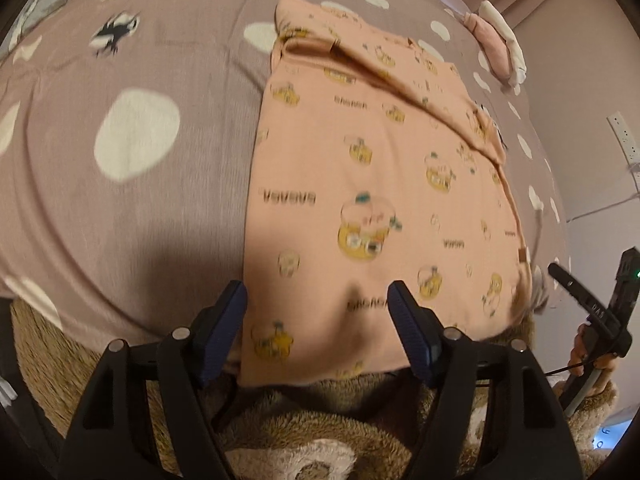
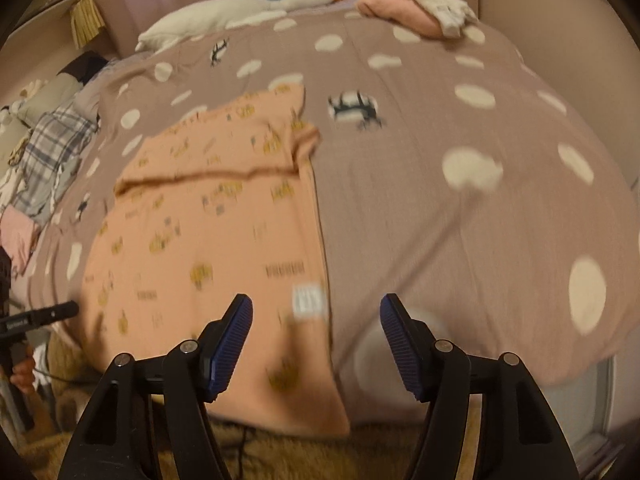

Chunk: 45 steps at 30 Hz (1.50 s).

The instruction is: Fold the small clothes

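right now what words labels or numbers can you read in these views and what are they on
"BABABA", or close to it: repeated dark print on the peach garment, seen upside down and blurred, so the spelling is uncertain.
White tag at the garment's edge: dark marks, too blurred to read.
Small white lettering on the other gripper's black body: too small to read.
Nothing else is legible.
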Motion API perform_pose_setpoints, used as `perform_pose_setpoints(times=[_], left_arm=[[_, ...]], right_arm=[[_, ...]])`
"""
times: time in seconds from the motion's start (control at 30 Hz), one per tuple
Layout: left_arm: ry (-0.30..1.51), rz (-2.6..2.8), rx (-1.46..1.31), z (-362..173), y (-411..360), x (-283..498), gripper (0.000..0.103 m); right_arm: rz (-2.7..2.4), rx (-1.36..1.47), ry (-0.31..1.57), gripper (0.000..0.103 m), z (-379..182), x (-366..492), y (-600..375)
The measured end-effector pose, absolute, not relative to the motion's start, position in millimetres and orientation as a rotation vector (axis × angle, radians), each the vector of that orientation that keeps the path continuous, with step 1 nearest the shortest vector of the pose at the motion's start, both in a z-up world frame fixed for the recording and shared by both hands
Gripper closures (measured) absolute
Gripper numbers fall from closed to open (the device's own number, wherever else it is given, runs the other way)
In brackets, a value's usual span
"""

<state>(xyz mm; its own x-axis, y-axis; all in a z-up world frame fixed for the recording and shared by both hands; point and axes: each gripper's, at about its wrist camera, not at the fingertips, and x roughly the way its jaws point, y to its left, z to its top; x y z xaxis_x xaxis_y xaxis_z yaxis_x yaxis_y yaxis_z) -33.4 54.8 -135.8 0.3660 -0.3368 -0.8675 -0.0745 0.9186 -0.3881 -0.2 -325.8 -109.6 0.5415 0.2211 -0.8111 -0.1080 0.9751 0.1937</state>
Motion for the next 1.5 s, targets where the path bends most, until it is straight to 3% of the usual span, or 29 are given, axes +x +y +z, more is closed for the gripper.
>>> perform_pose_setpoints(times=[0.27, 0.63, 0.77, 0.8, 0.87, 1.27, 1.5], left_arm=[[1.202, -0.176, -0.419, -152, 58, -61, 0.035], [1.259, -0.186, -0.425, -179, 51, -73, 0.045], [1.296, -0.178, -0.418, -187, 49, -71, 0.07], [1.302, -0.188, -0.413, -188, 47, -71, 0.082], [1.31, -0.215, -0.415, -189, 45, -71, 0.095], [1.111, -0.343, -0.535, -114, 52, -57, 0.096], [1.1, -0.305, -0.582, -111, 62, -8, 0.096]], right_arm=[[0.208, 0.157, 1.061, 0.04, -141, -27, -332], [0.246, 0.136, 1.149, 0.063, -165, -35, -321], [0.258, 0.113, 1.156, 0.072, -166, -33, -318], [0.266, 0.107, 1.158, 0.078, -166, -33, -318], [0.288, 0.1, 1.159, 0.091, -164, -34, -314], [0.436, 0.236, 1.032, 0.093, -110, -17, -314], [0.401, 0.305, 0.975, 0.094, -97, 25, -313]])
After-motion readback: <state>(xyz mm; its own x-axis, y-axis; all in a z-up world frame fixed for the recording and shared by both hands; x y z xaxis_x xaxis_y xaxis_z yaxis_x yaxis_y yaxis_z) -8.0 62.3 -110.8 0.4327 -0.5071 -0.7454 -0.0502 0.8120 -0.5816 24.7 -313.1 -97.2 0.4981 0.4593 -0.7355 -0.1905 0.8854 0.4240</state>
